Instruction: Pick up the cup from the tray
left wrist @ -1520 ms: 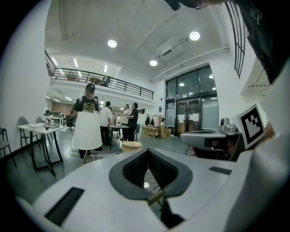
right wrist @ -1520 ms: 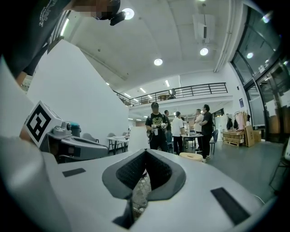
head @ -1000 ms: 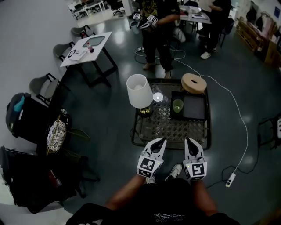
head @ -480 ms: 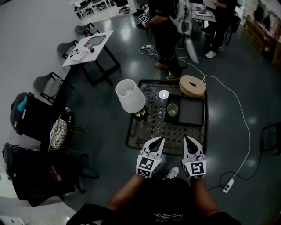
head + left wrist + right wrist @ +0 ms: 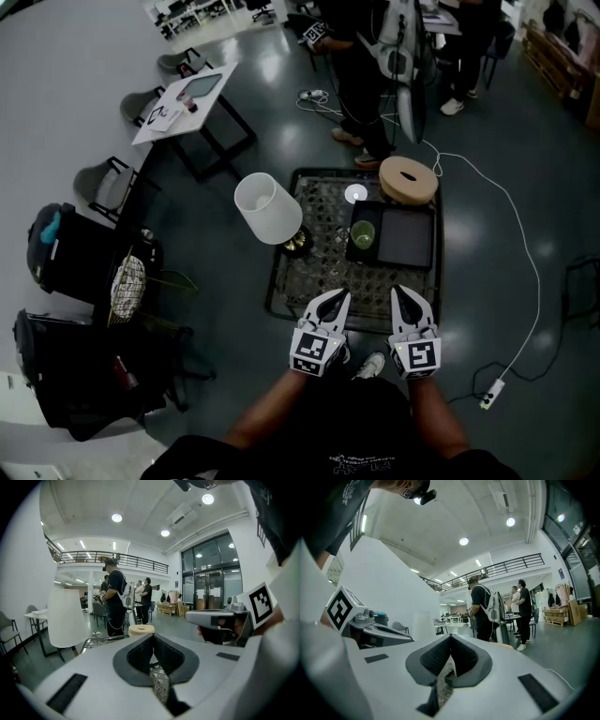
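Observation:
A green cup (image 5: 362, 233) stands upright at the left end of a dark tray (image 5: 405, 240) on a low mesh-topped table (image 5: 309, 272). Both grippers hover side by side at the table's near edge, well short of the cup. The left gripper (image 5: 338, 299) has its jaws pressed together with nothing between them, as the left gripper view (image 5: 152, 638) also shows. The right gripper (image 5: 401, 293) is likewise shut and empty, which the right gripper view (image 5: 450, 640) confirms. Neither gripper view shows the cup.
A table lamp with a white shade (image 5: 268, 208) stands on the table's left side. A round wooden ring (image 5: 408, 180) sits at the far right corner beside a small white disc (image 5: 355, 194). People stand beyond the table (image 5: 366, 56). A white cable (image 5: 525, 272) trails on the floor at right.
The table, lamp and tray have shifted left and down in the head view as the camera moved. A person behind the table has moved. Both grippers stay shut in the same place.

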`<state>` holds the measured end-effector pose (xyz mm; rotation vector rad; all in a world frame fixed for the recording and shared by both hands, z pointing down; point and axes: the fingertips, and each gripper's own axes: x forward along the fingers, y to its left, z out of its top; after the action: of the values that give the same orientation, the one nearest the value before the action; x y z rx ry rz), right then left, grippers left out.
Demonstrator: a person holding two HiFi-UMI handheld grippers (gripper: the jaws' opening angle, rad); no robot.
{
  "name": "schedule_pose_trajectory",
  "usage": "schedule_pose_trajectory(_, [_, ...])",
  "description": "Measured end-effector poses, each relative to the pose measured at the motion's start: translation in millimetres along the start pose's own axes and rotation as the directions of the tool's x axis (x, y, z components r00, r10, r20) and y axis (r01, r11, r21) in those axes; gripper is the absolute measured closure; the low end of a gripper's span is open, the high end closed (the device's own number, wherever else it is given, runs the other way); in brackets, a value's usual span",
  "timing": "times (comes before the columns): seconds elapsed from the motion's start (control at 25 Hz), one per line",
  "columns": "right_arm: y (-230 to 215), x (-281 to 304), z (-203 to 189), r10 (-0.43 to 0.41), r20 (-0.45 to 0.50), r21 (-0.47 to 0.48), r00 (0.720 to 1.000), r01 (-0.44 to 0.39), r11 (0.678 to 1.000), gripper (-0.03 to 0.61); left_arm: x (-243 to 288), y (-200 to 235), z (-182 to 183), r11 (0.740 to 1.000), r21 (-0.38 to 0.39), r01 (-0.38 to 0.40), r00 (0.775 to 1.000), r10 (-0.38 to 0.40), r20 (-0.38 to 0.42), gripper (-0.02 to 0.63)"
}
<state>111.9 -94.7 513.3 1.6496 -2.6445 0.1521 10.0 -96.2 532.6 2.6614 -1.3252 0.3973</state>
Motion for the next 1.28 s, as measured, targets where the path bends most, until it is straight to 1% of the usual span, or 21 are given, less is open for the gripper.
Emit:
schedule_pose_trajectory(0.12, [-5.7,13.1,6.8,-0.027,-0.015,-0.021,1.0,0.027,0.999,0.569,13.1,6.5,0.2,1.0,0.005,0.018,1.0,-0.018,-0.001,0.604])
schedule_pose_trajectory(0.24, [-9.3,27.4,4.3,-0.03,-0.031,-0.039,0.999,0.028,0.999,0.569,27.1,14.7,3.0,0.999,0.004,0.044,0.999,-0.044,0.01,0.604])
schedule_pose_trajectory(0.36, [-14.0,41.0,3.0,-0.034,-0.033,-0.036,0.999,0.033,0.999,0.569,41.2,22.1,6.6,0.997,0.017,0.069,0.998,-0.07,0.009,0.604])
schedule_pose_trajectory(0.56, [-24.2,70.1,17.9,-0.066,-0.037,-0.062,0.997,0.064,0.996,0.569,66.7,42.8,10.4,0.995,0.022,0.096,0.995,-0.097,0.004,0.604])
schedule_pose_trajectory(0.84, [-37.0,102.4,-6.9,-0.095,-0.065,-0.05,0.993,0.092,0.994,0.569,96.3,70.6,0.1,0.992,0.005,0.127,0.992,-0.127,-0.019,0.604])
schedule_pose_trajectory(1.0, [-40.1,120.4,-8.5,-0.119,-0.084,-0.068,0.989,0.113,0.991,0.569,111.1,80.8,-4.7,0.987,0.013,0.161,0.986,-0.161,-0.03,0.604])
schedule_pose_trajectory(1.12, [-42.6,129.1,-6.9,-0.149,-0.087,-0.088,0.985,0.141,0.986,0.569,119.6,86.4,-1.3,0.981,0.023,0.194,0.981,-0.193,-0.027,0.604])
schedule_pose_trajectory(1.28, [-49.5,135.9,-3.4,-0.189,-0.083,-0.092,0.978,0.181,0.979,0.569,131.1,86.8,4.4,0.967,0.033,0.252,0.968,-0.251,-0.022,0.604])
